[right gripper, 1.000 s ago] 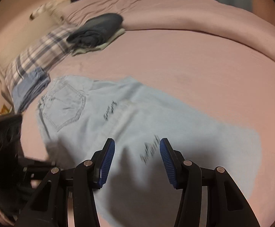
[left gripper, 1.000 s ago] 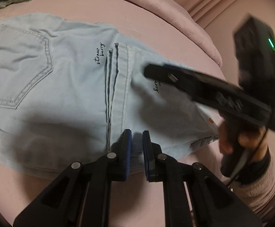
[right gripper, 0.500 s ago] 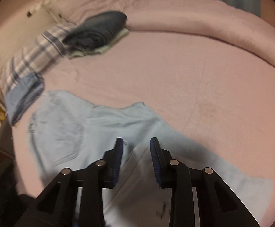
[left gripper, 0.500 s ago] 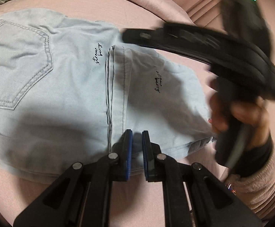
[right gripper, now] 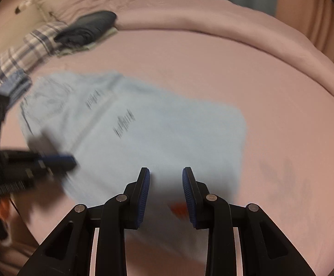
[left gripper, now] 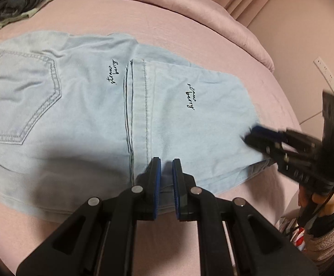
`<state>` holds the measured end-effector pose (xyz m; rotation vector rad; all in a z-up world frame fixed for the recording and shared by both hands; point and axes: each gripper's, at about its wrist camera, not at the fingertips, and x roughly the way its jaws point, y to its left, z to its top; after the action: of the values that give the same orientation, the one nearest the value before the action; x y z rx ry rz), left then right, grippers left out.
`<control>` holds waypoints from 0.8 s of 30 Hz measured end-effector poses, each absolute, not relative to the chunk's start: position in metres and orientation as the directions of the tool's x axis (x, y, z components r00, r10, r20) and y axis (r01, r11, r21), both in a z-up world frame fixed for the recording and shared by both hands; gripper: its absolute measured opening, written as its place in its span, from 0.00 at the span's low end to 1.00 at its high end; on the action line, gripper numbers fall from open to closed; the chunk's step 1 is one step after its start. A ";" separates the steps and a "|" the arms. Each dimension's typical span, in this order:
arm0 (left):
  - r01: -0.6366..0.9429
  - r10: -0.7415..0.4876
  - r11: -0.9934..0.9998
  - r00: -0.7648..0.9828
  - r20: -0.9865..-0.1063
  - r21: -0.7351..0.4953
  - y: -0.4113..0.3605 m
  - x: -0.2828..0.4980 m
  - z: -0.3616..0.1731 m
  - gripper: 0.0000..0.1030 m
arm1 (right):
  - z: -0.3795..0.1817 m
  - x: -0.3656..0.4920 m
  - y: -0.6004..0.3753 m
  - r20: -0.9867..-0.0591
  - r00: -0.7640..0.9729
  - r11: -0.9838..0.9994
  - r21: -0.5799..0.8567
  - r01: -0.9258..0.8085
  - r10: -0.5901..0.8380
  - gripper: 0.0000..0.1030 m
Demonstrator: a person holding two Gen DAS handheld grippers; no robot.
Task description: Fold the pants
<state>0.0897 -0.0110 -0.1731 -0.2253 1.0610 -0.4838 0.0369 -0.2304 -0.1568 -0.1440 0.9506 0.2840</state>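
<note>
Denim pants (left gripper: 79,115) lie flat on the bed (left gripper: 190,23), folded part at their right end. Left gripper (left gripper: 165,172), clenched and empty, hovers over the near edge. Right gripper (right gripper: 165,184), jaws parted and empty, is nearer the fold's right edge.

The bed (left gripper: 79,234) is viewed closely and steeply downward from both wrist cameras. The folded pants (left gripper: 79,115) (right gripper: 157,138) are shared; each view is entered by the opposite gripper.
</note>
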 end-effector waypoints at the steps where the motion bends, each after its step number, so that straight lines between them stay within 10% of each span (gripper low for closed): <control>1: 0.275 -0.477 0.877 0.400 -0.783 -0.394 -0.013 0.090 -0.173 0.10 | -0.163 0.033 -0.238 -0.825 0.537 0.955 0.012 -0.298 0.177 0.30; 24: 0.284 -0.423 0.902 0.426 -0.800 -0.326 -0.024 0.089 -0.174 0.11 | -0.177 0.004 -0.268 -0.772 0.593 0.968 0.117 -0.221 0.229 0.37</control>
<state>0.0891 -0.0238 -0.1742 -0.1495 1.0418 -0.4440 0.0039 -0.2680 -0.1772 0.0096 0.8995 0.2612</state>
